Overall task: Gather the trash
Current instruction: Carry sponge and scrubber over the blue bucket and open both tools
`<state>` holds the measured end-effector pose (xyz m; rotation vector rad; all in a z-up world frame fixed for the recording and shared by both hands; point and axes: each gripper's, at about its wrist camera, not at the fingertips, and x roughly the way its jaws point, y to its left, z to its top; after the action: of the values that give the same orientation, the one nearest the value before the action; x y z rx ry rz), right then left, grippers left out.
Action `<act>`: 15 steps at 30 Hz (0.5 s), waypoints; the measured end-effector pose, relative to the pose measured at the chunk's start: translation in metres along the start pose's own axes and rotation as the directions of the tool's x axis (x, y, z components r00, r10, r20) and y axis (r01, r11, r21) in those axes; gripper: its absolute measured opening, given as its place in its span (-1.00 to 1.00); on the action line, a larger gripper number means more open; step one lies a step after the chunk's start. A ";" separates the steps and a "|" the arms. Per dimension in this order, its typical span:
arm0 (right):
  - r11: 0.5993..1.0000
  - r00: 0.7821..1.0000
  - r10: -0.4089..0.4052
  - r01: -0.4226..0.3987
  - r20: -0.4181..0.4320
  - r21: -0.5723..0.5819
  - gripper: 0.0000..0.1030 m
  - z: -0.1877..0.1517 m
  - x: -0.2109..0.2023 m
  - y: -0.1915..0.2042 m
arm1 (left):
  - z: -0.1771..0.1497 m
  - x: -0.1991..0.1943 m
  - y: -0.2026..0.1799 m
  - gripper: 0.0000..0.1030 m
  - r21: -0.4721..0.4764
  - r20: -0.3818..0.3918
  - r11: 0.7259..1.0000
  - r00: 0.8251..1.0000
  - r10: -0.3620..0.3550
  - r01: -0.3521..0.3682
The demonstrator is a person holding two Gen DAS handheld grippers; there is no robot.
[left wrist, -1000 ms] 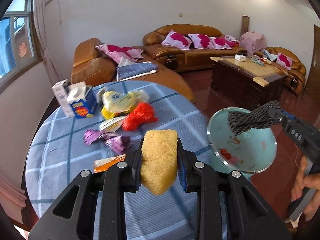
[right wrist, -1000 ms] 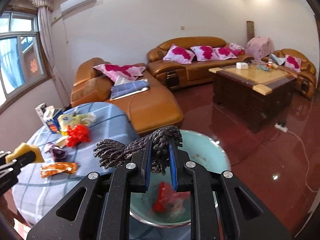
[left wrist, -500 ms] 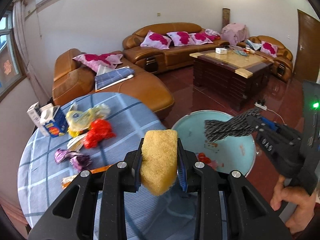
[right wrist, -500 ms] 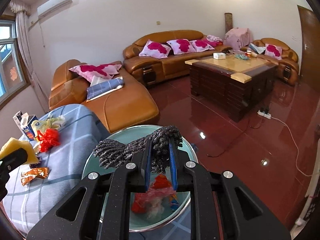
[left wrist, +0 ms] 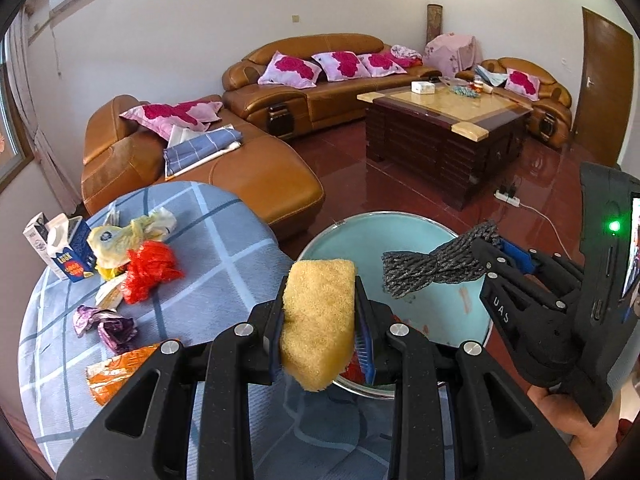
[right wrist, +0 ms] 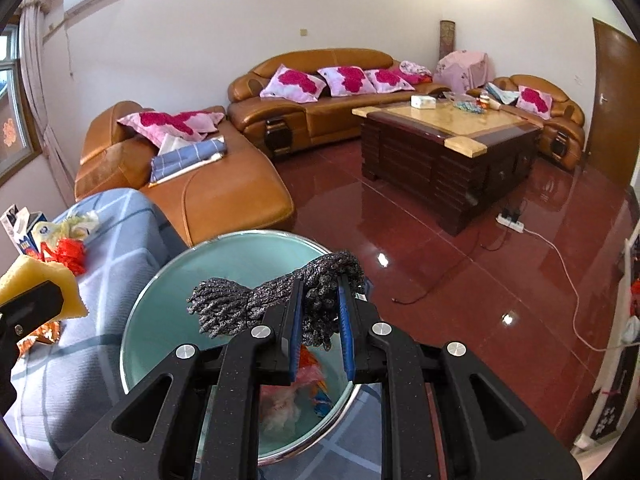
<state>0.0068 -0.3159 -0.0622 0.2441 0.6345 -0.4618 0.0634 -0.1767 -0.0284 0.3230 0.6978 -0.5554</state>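
Observation:
My left gripper (left wrist: 320, 332) is shut on a yellow sponge (left wrist: 318, 320) and holds it over the near rim of the teal trash bin (left wrist: 384, 228). My right gripper (right wrist: 320, 328) is shut on a grey knitted cloth (right wrist: 248, 304) held over the same trash bin (right wrist: 224, 256), which holds red and orange wrappers (right wrist: 308, 364). The right gripper and cloth (left wrist: 424, 272) also show in the left wrist view. On the round table (left wrist: 224, 240) lie a red bag (left wrist: 150, 268), a yellow bag (left wrist: 120, 236), purple wrappers (left wrist: 108, 324) and an orange wrapper (left wrist: 116, 372).
A blue carton and tissue box (left wrist: 60, 248) stand at the table's far left. Behind are a brown leather sofa (left wrist: 240, 168), a dark wooden coffee table (left wrist: 444, 132) and red tiled floor (right wrist: 440, 272) with a power strip and cable (right wrist: 512, 220).
Both grippers have swung right, from over the table to over the trash bin. The bin now sits directly under the sponge and the cloth. Both grips are unchanged.

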 end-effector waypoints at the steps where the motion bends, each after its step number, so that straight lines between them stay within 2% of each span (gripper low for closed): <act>1: 1.000 1.000 -0.004 0.004 -0.008 -0.006 -0.66 -0.001 0.003 0.001 | -0.001 0.003 -0.001 -0.45 0.001 -0.005 1.000 1.000 -0.002 0.002; 5: 1.000 0.999 0.011 -0.012 -0.053 -0.011 -0.64 -0.007 0.014 0.002 | -0.003 0.012 -0.005 -0.45 0.010 -0.022 1.000 1.000 0.002 -0.002; 8: 1.000 0.997 0.027 -0.028 -0.077 -0.003 -0.55 -0.009 0.019 0.000 | -0.005 0.017 -0.007 -0.45 0.011 -0.035 1.000 0.999 0.004 -0.004; 10: 0.999 0.996 0.034 -0.034 -0.078 0.006 -0.44 -0.008 0.019 -0.001 | -0.006 0.019 -0.008 -0.44 0.010 -0.041 1.000 0.999 0.006 -0.005; 15: 0.999 0.998 0.036 -0.034 -0.053 0.034 -0.43 -0.004 0.011 -0.005 | -0.007 0.024 -0.011 -0.44 0.013 -0.054 1.000 0.998 0.010 -0.009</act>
<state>0.0101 -0.3223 -0.0731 0.2990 0.6741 -0.4338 0.0685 -0.1914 -0.0506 0.3539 0.7447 -0.5436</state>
